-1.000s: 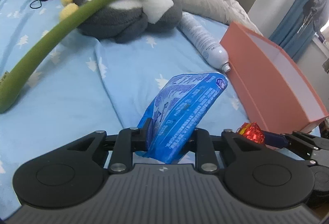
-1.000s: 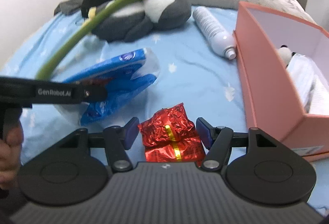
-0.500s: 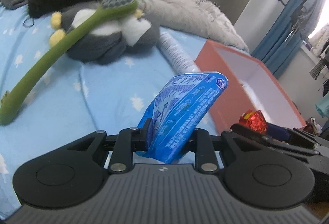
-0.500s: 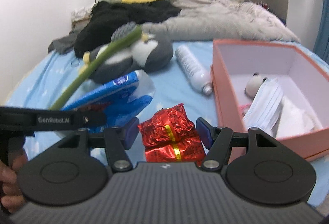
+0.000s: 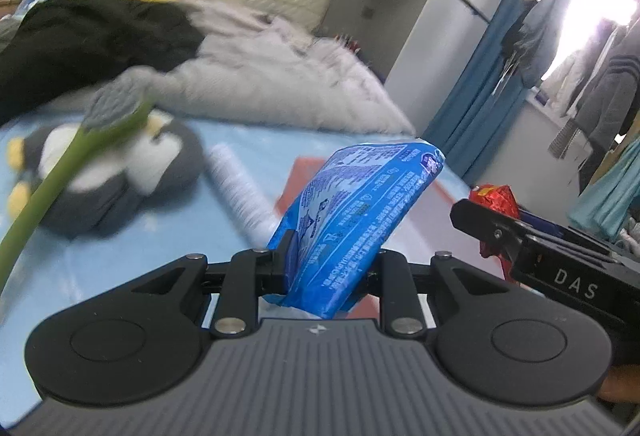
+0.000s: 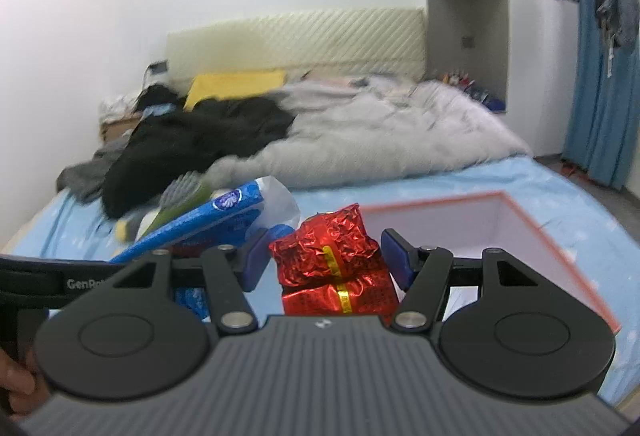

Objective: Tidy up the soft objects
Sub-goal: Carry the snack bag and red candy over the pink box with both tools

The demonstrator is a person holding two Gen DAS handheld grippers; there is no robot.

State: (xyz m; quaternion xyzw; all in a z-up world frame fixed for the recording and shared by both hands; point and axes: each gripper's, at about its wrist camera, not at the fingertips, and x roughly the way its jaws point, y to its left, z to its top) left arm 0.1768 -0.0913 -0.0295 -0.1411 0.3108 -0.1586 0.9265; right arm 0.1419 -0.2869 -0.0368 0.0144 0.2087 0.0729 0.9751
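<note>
Left gripper [image 5: 326,256] clamped on a blue printed plastic packet [image 5: 352,220] above a pale blue bed sheet [image 5: 168,240].

The packet stands tilted up and to the right between the black jaws. At right, the right gripper [image 5: 496,215] carries a crinkled red foil parcel [image 5: 494,197]. Behind the packet lies a salmon-pink open cardboard box [image 5: 298,175], with a white ribbed plastic bottle [image 5: 240,191] just left of it. Further left, a grey and white plush penguin [image 5: 116,171] lies under a long green foam toothbrush with grey bristles [image 5: 64,171]. Far back are a rumpled grey duvet [image 5: 288,83] and black clothing [image 5: 80,43]; the surroundings are blurred.
</note>
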